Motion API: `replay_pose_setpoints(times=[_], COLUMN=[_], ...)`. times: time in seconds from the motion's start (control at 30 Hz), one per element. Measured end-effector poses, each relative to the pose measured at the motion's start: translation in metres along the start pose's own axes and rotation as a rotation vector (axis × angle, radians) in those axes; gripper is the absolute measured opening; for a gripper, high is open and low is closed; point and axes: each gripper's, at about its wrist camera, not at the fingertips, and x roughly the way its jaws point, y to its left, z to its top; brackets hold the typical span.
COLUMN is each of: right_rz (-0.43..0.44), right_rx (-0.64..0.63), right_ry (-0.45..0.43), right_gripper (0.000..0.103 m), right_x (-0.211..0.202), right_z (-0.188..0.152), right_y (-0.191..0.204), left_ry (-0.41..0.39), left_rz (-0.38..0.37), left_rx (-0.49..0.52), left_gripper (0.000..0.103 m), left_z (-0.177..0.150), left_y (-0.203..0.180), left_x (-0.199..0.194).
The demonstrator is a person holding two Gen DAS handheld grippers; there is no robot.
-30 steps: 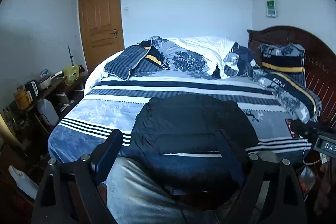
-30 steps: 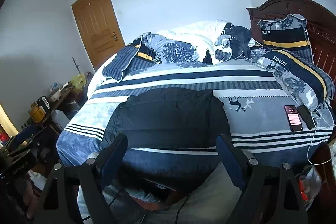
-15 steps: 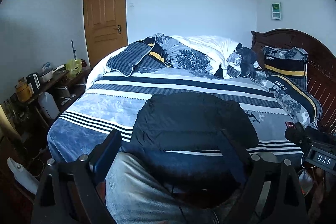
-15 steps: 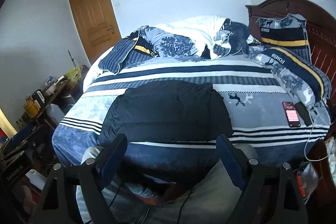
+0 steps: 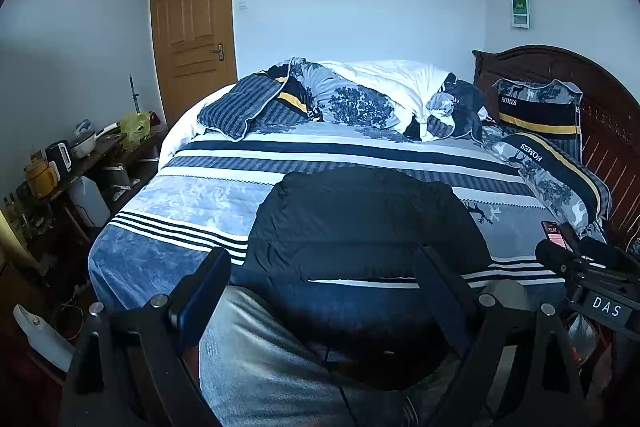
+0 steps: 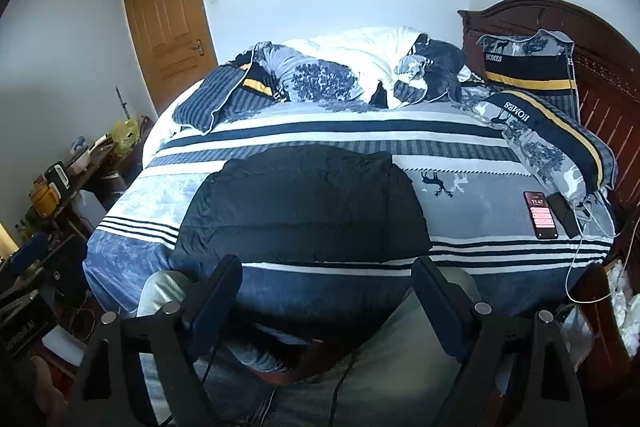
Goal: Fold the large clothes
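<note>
Folding starts from the black padded jacket [image 6: 304,203], which lies flat on the bed [image 6: 480,199] near the front edge, roughly centred across the striped blanket.

1. Left hand-held gripper [image 5: 320,291]: fingers spread wide, pinching nothing, held in front of the bed above the person's lap. In the left wrist view the right hand-held gripper's body shows at the right edge.
2. Right hand-held gripper [image 6: 326,287]: fingers likewise spread and empty, short of the jacket's near hem.

Judged status: the jacket looks compact already, possibly partly folded, but the layers cannot be told apart in this light. No grasp is under way.

Recommended procedure for the next step:
- Bring both hand-held grippers forward to the 2 near corners of the jacket, 1 per side.
- Slide the lower finger under the fabric and close on all layers of the padded edge; a thin bite is likely to slip on the smooth shell.
- Lift both corners evenly and carry them toward the far edge, keeping the fold line straight.
- Avoid catching the blanket beneath.

Caution: a phone [image 6: 541,215] and a dark device beside it lie on the bed right of the jacket, well apart from it, with a white cable [image 6: 576,267] trailing off the edge. Keep the right-side sweep clear of them.
</note>
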Motion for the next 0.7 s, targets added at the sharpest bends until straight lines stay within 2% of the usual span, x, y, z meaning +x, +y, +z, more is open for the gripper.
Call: replay_pose_setpoints(times=[0.2,0.47,0.7], right_rz=[-0.027,0.020,0.030], right_rx=[-0.028,-0.018,-0.024], right_ry=[-0.033,-0.073,-0.061], right_gripper=[0.089,0.094,0.094], right_x=[-0.0042,-0.0080,-0.0071], right_z=[0.0013,0.0019,-0.0008], right_y=[0.0040,0.0036,0.0087], left_ry=[0.000,0.010,0.009], left_rz=[0.002,0.014,0.019], left_rx=[0.007,0.007,-0.010], left_gripper=[0.093,0.093,0.093], left_z=[-0.0003,-0.0030,-0.0042], left_y=[-0.0022,-0.0023,0.0016], left_x=[0.0004,0.0034,0.0045])
